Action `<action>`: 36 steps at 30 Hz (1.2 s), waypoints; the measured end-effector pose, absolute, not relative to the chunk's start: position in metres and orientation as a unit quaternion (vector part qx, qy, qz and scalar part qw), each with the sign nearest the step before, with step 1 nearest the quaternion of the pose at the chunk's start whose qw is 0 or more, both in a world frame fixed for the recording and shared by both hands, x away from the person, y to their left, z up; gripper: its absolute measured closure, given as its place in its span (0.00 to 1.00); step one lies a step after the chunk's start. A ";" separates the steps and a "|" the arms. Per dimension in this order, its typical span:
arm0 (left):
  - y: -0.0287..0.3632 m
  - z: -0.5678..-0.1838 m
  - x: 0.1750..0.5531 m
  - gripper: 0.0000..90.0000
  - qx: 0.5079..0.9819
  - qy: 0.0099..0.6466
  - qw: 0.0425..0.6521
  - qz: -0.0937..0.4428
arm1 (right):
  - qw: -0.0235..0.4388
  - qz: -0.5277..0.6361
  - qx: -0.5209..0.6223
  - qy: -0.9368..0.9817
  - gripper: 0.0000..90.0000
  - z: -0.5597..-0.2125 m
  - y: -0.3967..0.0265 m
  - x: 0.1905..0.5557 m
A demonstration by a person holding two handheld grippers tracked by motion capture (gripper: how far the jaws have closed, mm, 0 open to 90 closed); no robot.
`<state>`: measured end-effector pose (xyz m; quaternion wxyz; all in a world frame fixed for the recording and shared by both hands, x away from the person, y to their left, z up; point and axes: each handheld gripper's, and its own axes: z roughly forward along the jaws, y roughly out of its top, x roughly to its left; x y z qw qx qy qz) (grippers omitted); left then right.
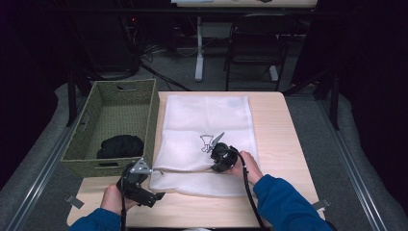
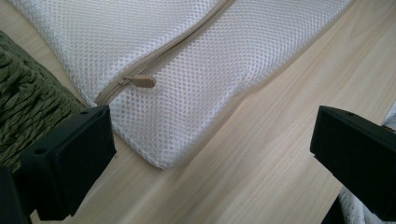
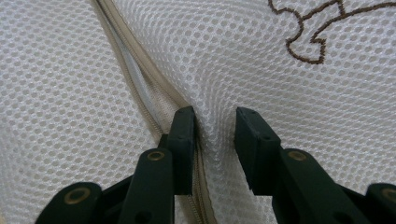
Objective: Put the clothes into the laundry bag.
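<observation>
Right tool pinching a mesh fold of bag beside zipper; left tool agape near pull; zipper unopened; clothing in basket unbagged

sleeves: blue | right gripper: black jaws, apparently brass rivets

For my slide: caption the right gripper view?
Right gripper pinching a fold of white mesh bag beside its zip.

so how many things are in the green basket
1: a black bundle lies at the near end of the green basket, by its right wall. More could be hidden behind the near wall.
</observation>
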<state>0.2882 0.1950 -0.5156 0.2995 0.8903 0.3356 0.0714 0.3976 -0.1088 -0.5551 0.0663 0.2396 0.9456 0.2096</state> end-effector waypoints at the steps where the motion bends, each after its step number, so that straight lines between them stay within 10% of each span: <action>1: 0.195 -0.516 0.288 0.00 0.890 0.335 0.299 0.072 | 0.067 0.210 0.241 0.945 0.77 -0.555 -0.109 0.397; 36: 0.189 -0.515 0.287 0.01 0.899 0.312 0.299 0.070 | 0.088 0.193 0.260 0.942 0.95 -0.548 -0.107 0.398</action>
